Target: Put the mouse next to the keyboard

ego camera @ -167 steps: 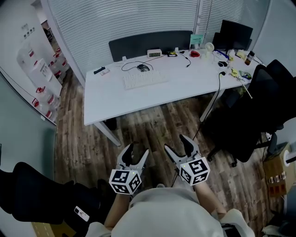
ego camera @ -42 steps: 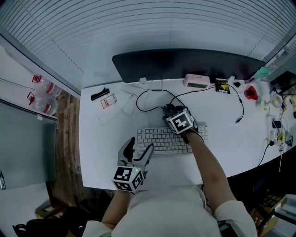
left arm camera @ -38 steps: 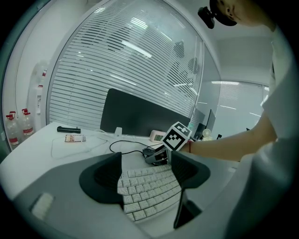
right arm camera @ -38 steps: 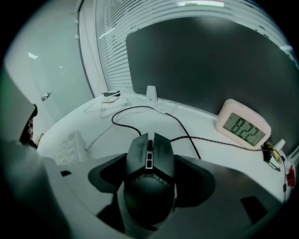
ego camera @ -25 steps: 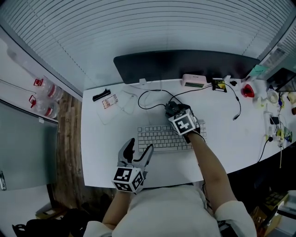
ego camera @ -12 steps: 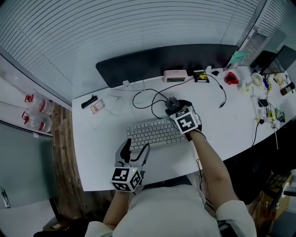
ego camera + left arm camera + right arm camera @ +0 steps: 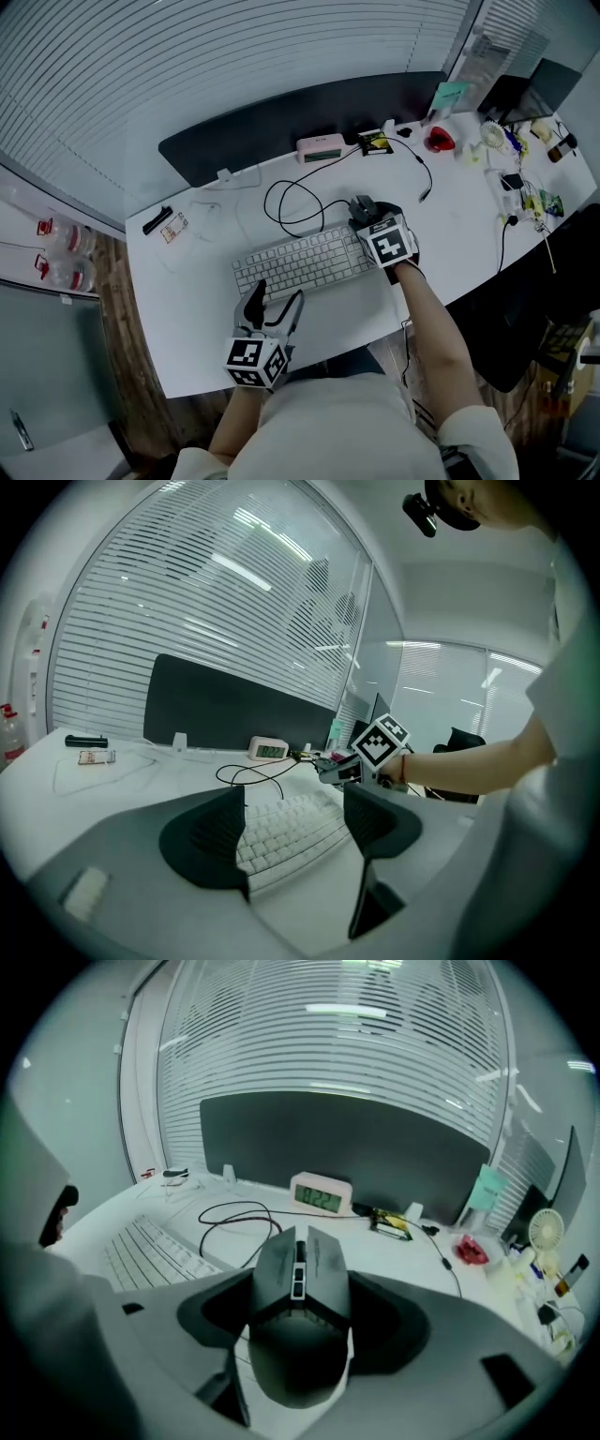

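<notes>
My right gripper (image 7: 368, 214): jaws wide, clamped on the mouse's (image 7: 300, 1279) flanks. Mouse is just off the keyboard's (image 7: 300, 262) right end; can't tell if it touches the bench (image 7: 450, 244). Long axis runs in line with my jaws, wheel end pointing away, toward the clock (image 7: 322, 1194). My left gripper (image 7: 295, 810): jaws apart, empty, near the bench's front edge.

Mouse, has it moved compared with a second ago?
Yes. The mouse has moved right along the keyboard, from behind its middle to its right end.
</notes>
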`<state>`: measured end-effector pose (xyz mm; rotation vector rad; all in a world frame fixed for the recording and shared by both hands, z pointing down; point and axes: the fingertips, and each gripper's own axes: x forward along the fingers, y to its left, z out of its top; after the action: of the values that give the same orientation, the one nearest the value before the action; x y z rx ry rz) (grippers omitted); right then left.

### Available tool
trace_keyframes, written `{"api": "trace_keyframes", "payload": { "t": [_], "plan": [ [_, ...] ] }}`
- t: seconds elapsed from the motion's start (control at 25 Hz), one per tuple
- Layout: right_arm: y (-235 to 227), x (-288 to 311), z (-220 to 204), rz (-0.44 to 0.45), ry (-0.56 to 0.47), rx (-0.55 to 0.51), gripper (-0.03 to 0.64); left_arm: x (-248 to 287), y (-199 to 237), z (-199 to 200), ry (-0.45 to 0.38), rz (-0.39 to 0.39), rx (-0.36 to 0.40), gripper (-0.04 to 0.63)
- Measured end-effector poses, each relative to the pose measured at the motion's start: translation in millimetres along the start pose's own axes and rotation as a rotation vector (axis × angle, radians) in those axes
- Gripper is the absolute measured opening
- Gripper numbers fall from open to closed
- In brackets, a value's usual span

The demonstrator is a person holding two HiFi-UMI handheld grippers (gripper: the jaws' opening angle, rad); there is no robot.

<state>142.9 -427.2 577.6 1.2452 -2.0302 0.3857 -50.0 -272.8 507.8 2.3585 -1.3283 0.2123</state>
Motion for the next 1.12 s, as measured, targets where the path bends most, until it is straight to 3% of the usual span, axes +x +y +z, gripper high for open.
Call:
{"api": "trace_keyframes", "payload": {
  "t": [0.48,1.12],
  "plan": [
    [-59,-16,-74,-0.099,0.101,0.108,0.302,20,-25,-10,0.041,-0.068,0.018,0.334],
    [-78,-7,-126,-0.129,0.209,0.197,0.302,31,-30,-20,0.091,-0.119,0.035,0.334]
  ]
}}
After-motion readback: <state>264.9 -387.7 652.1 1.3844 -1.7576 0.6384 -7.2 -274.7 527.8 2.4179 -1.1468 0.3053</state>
